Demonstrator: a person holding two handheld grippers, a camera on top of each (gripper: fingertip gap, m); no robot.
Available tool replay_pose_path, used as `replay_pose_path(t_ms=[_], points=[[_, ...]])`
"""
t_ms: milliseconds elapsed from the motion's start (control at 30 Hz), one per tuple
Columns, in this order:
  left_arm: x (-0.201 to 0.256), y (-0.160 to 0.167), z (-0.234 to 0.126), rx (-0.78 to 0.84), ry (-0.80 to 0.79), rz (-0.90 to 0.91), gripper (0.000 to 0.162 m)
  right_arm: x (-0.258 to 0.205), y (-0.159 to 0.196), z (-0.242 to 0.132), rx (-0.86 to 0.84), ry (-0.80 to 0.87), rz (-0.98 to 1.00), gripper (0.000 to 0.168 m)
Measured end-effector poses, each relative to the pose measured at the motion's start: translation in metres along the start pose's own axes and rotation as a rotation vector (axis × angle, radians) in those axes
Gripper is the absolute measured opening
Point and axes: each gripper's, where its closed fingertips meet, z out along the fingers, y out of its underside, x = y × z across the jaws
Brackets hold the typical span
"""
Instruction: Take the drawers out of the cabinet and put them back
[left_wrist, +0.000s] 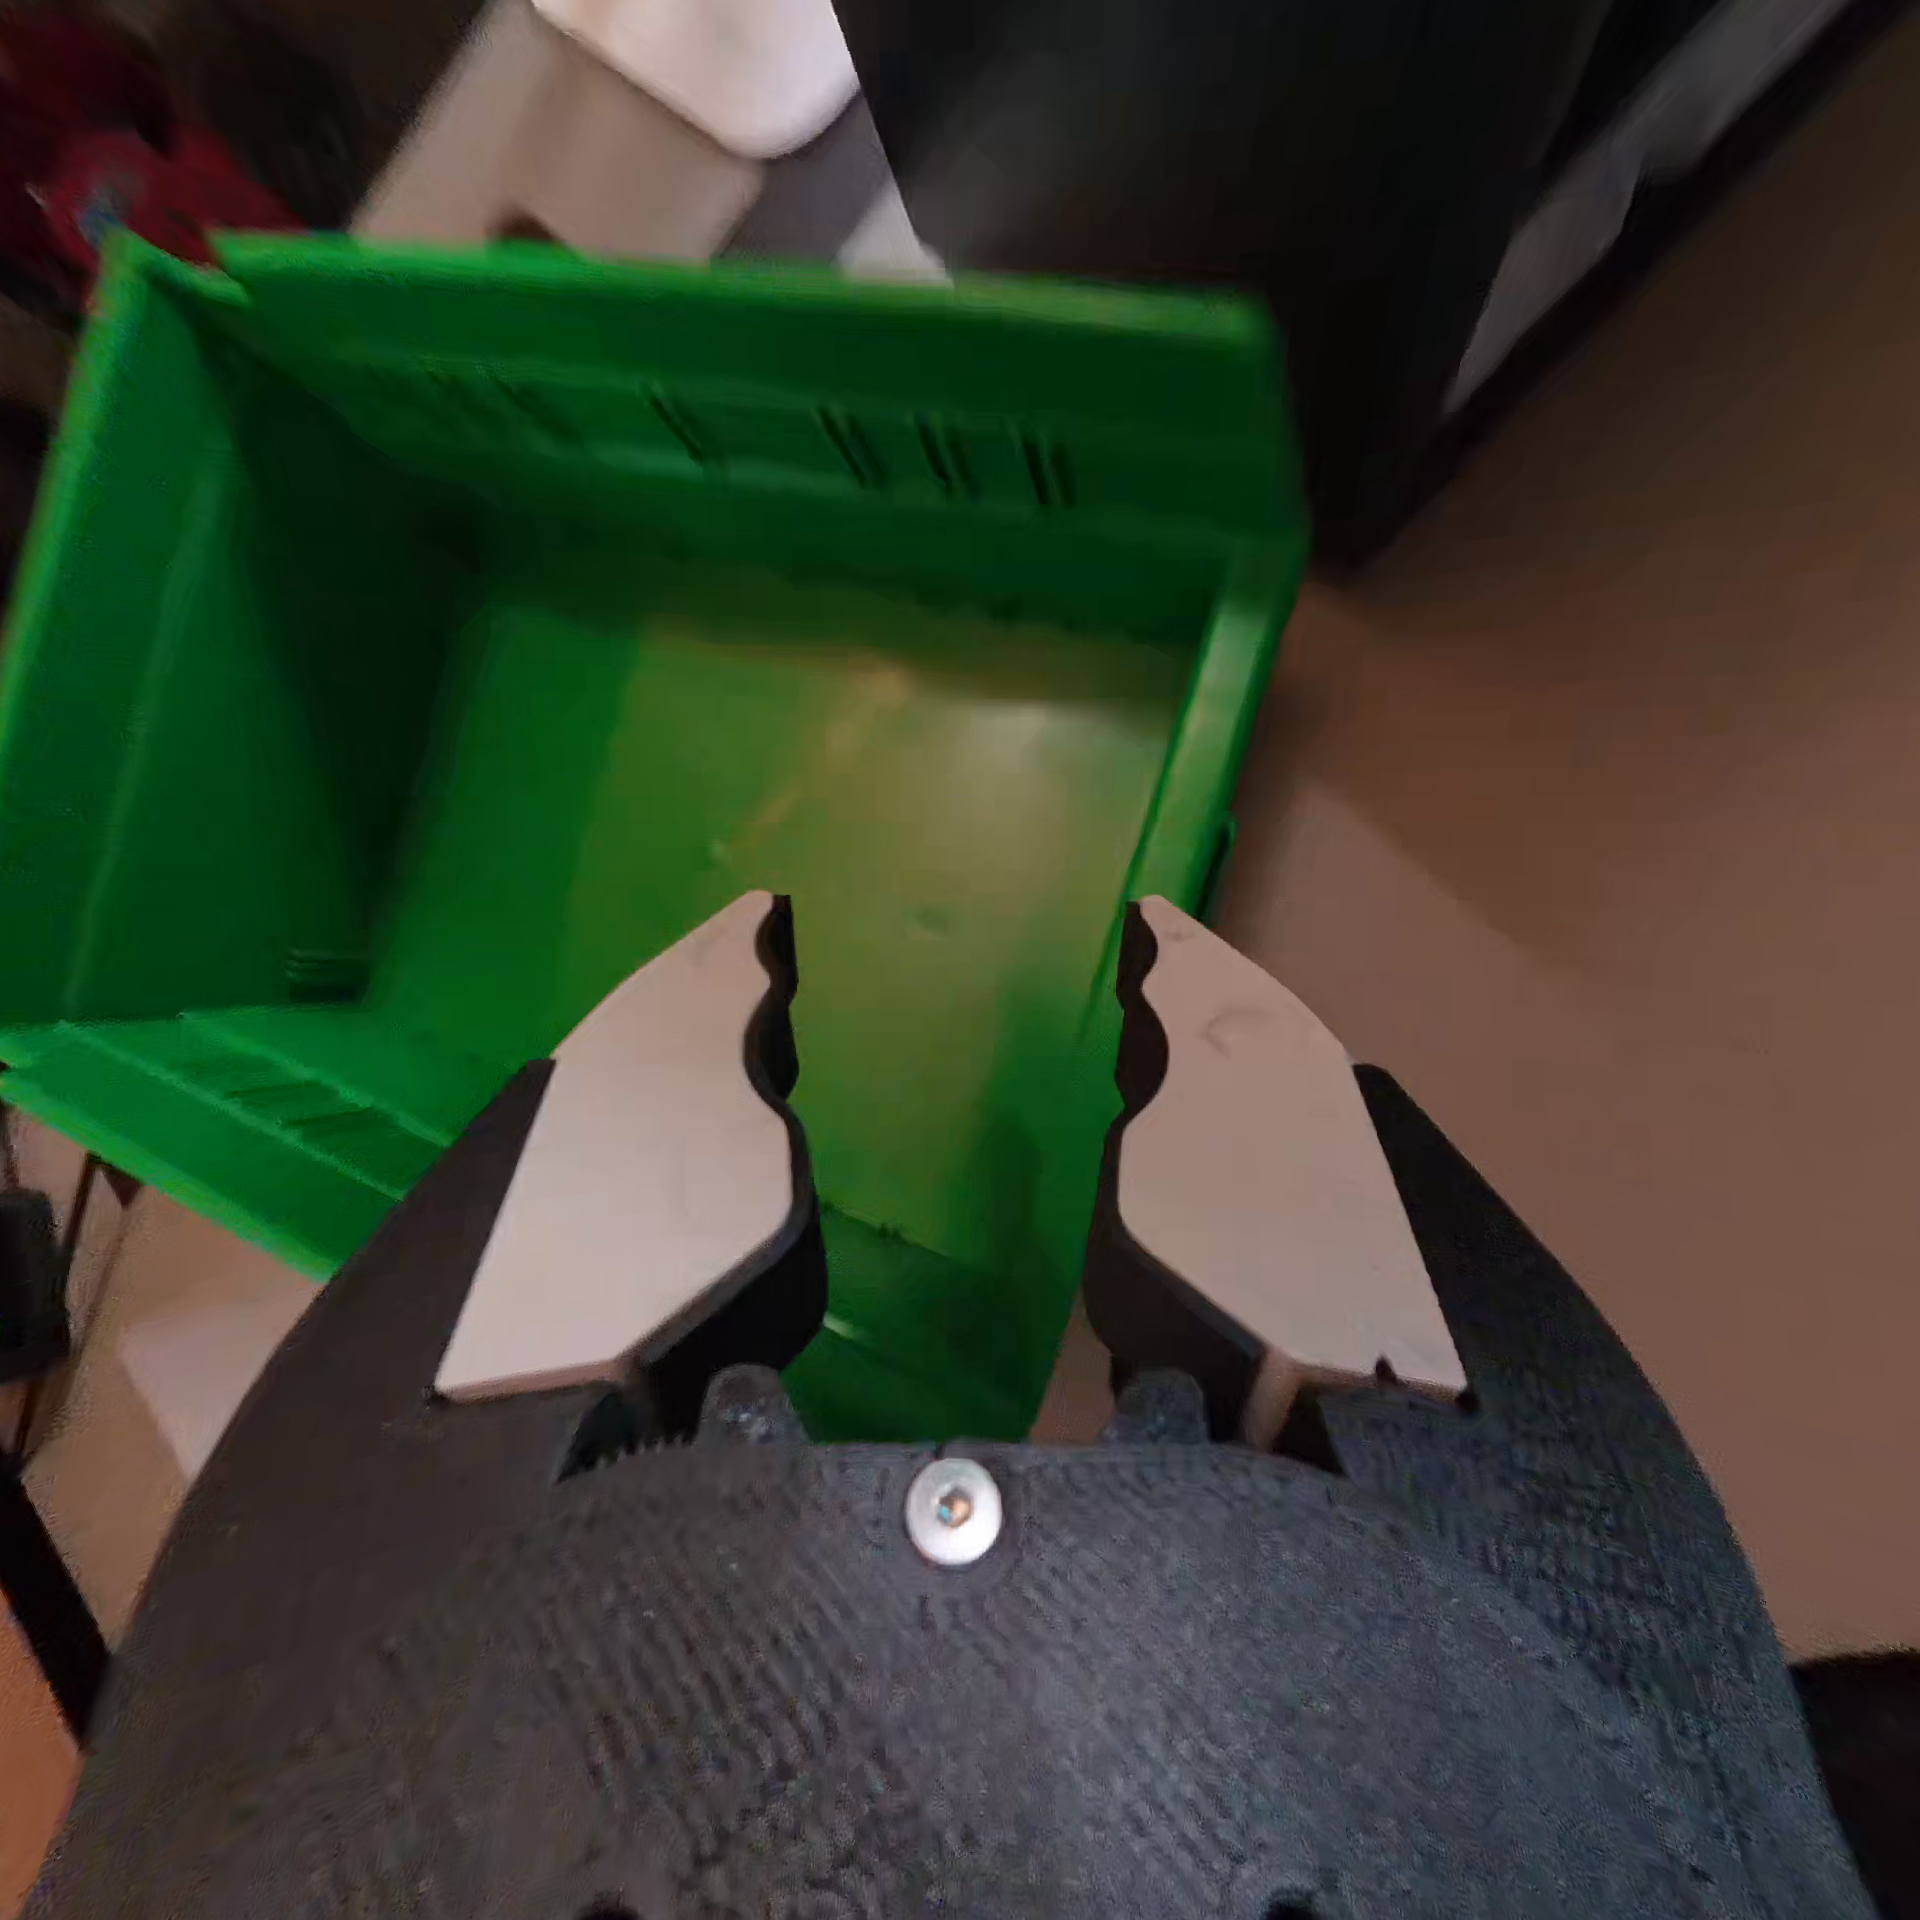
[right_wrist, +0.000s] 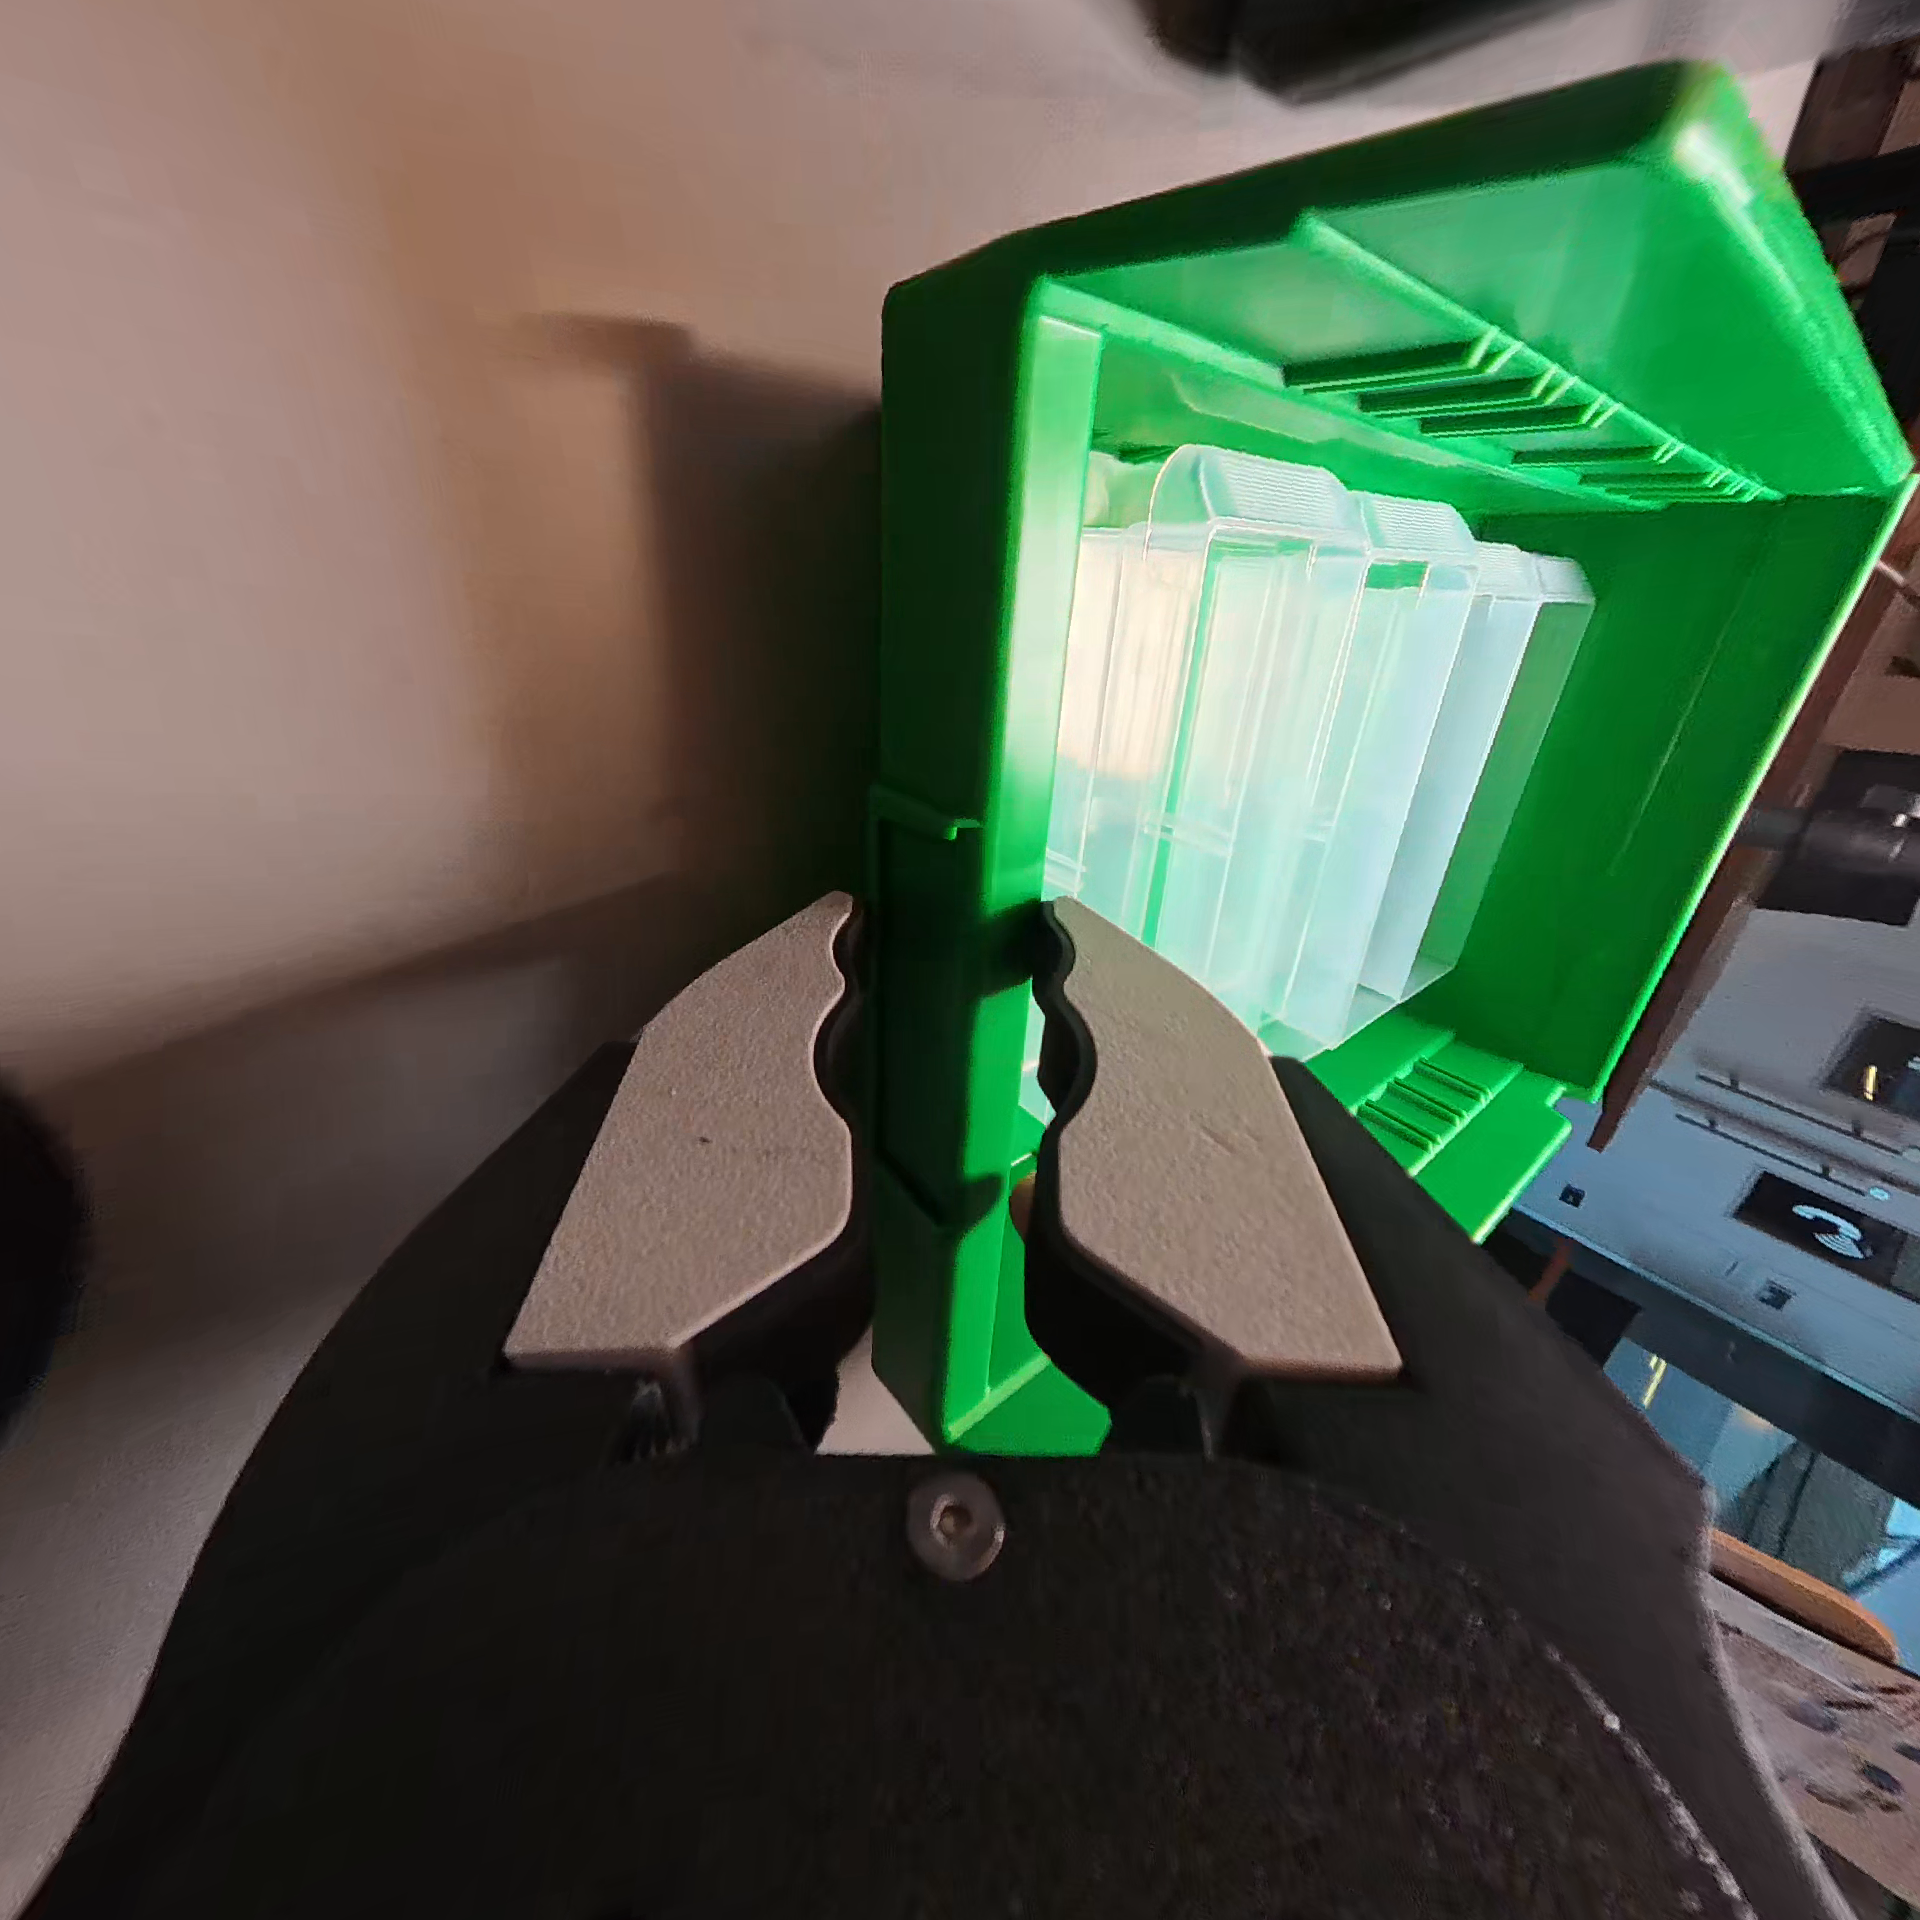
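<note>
A green plastic cabinet lies tilted with its open face toward the left wrist camera. Its inside looks bare there, with slotted rails on the walls; the view is blurred. My left gripper is open and empty, just over the cabinet's opening near its right wall. In the right wrist view the cabinet is seen from the side. Several clear translucent drawers stand packed together inside it. My right gripper is shut on the cabinet's near side wall.
The cabinet rests on a tan tabletop, which also shows in the right wrist view. A white object and dark furniture stand beyond. A dark item lies at the far edge. Grey equipment is below right.
</note>
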Motion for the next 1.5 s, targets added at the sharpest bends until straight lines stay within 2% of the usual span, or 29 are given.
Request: replay_pose_path(t_ms=[100,167,333,400,500,567,700,800,900,1033,1067,1100,1133,1167,1233,1300,1333,1433,1500], points=[[0.014,0.031,0.017,-0.138,0.003,0.059,0.067,-0.024,-0.014,-0.019,0.044,-0.017,0.001,0.031],[0.019,0.042,0.028,-0.199,-0.009,0.099,0.064,-0.038,-0.021,-0.03,0.068,-0.03,-0.001,0.031],[0.041,0.034,0.039,-0.188,0.013,0.206,0.036,-0.069,-0.037,-0.056,0.156,-0.077,0.003,0.03],[0.044,0.029,0.042,-0.176,-0.027,0.278,0.025,-0.071,-0.046,-0.074,0.256,-0.068,0.077,0.031],[0.046,0.028,0.041,-0.173,-0.069,0.351,0.026,-0.055,-0.057,-0.12,0.508,-0.036,0.298,0.037],[0.05,0.03,0.038,-0.161,-0.066,0.377,0.026,-0.031,-0.041,-0.14,0.597,0.085,0.459,0.035],[0.068,0.039,0.024,-0.128,-0.014,0.484,0.026,-0.005,0.031,-0.14,0.525,0.287,0.793,0.037],[0.096,0.049,0.007,-0.069,0.088,0.612,0.026,-0.016,0.056,-0.129,0.53,0.228,0.988,0.047],[0.116,0.063,-0.012,-0.043,0.176,0.71,0.025,-0.024,0.063,-0.117,0.544,0.177,1.1,0.054],[0.119,0.071,-0.022,-0.025,0.152,0.754,0.024,-0.029,0.065,-0.097,0.54,0.141,1.22,0.057],[0.117,0.071,-0.025,-0.028,0.119,0.735,0.028,-0.03,0.066,-0.093,0.536,0.139,1.247,0.057],[0.119,0.065,-0.031,-0.003,0.107,0.675,0.038,-0.031,0.066,-0.089,0.534,0.138,1.266,0.056],[0.129,0.054,-0.043,0.066,0.152,0.573,0.043,-0.033,0.067,-0.086,0.526,0.139,1.279,0.055],[0.144,0.037,-0.059,0.173,0.229,0.45,0.042,-0.035,0.068,-0.083,0.517,0.144,1.289,0.054],[0.174,-0.007,-0.095,0.447,0.358,0.22,0.03,-0.038,0.069,-0.077,0.504,0.156,1.299,0.051],[0.211,-0.045,-0.112,0.647,0.457,0.045,0.03,-0.037,0.068,-0.072,0.516,0.16,1.307,0.05],[0.23,-0.059,-0.105,0.681,0.467,-0.014,0.035,-0.034,0.066,-0.071,0.526,0.164,1.31,0.05],[0.29,-0.089,-0.058,0.634,0.483,-0.114,0.058,-0.026,0.06,-0.071,0.536,0.191,1.303,0.051],[0.325,-0.116,-0.032,0.612,0.567,-0.247,0.066,-0.024,0.057,-0.072,0.542,0.215,1.304,0.05]])
